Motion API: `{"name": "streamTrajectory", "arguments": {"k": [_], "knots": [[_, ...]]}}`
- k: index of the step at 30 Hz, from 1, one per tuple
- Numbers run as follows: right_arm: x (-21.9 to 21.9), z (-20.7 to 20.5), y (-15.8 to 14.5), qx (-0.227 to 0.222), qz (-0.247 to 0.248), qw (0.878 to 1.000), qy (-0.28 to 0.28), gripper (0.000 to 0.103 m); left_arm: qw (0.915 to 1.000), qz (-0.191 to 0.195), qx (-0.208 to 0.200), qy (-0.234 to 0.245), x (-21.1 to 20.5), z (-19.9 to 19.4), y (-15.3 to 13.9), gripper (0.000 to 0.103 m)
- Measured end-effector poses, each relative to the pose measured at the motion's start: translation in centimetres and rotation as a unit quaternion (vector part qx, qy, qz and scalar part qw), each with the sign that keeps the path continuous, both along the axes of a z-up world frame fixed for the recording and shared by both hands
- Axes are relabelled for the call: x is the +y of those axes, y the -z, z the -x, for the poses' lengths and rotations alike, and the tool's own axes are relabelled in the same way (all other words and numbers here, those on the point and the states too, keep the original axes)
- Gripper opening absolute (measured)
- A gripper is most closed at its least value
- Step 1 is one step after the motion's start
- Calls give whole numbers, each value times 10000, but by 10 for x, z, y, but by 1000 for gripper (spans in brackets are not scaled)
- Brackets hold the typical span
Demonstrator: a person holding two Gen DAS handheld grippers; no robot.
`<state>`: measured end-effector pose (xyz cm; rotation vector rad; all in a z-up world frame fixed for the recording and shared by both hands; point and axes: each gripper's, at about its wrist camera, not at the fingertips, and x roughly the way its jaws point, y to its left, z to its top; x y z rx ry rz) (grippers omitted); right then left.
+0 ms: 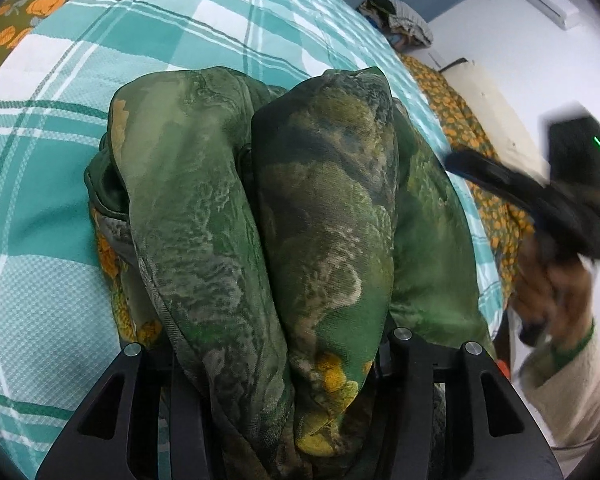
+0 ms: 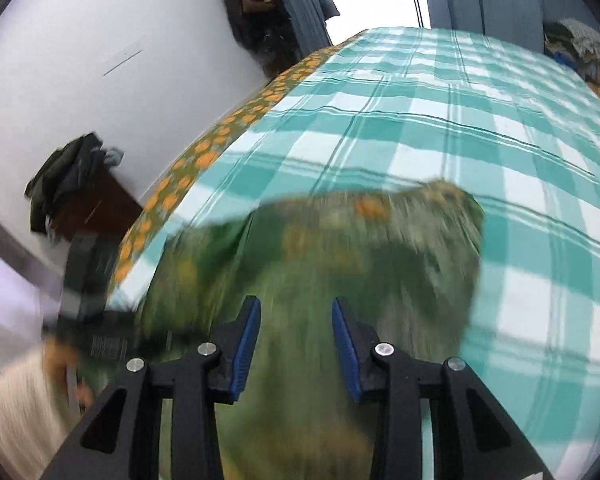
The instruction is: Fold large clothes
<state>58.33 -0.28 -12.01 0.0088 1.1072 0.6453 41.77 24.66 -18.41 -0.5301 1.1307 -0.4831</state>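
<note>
Both wrist views close over the checked bedspread (image 1: 60, 208) (shared).

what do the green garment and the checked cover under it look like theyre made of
Green garment: thin, slightly glossy printed fabric, maybe silk or a synthetic; it drapes in soft, smooth folds. Checked cover: matte woven cloth, probably cotton; a fine grid weave texture shows.

A bed (image 1: 60, 208) carries everything here. A teal and white checked sheet (image 2: 440, 128) is spread over its top, and under that an olive cover printed with orange flowers (image 2: 204, 156) shows along the bed's edges. A bunched green patterned garment (image 1: 228, 184) lies directly on the checked sheet, near one side edge of the bed
</note>
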Motion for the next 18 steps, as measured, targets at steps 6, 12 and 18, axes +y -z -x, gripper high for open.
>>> {"name": "streamTrajectory", "arguments": {"k": [6, 12, 18], "knots": [[26, -40, 84, 609, 696, 9955, 191, 36, 9998, -213, 22, -29, -3, 3, 9, 48], [19, -17, 59, 141, 734, 9971, 105, 36, 9998, -187, 16, -36, -3, 3, 5, 49], [-22, 81, 5, -616, 325, 9969, -352, 37, 9999, -144, 16, -62, -2, 6, 3, 49]]}}
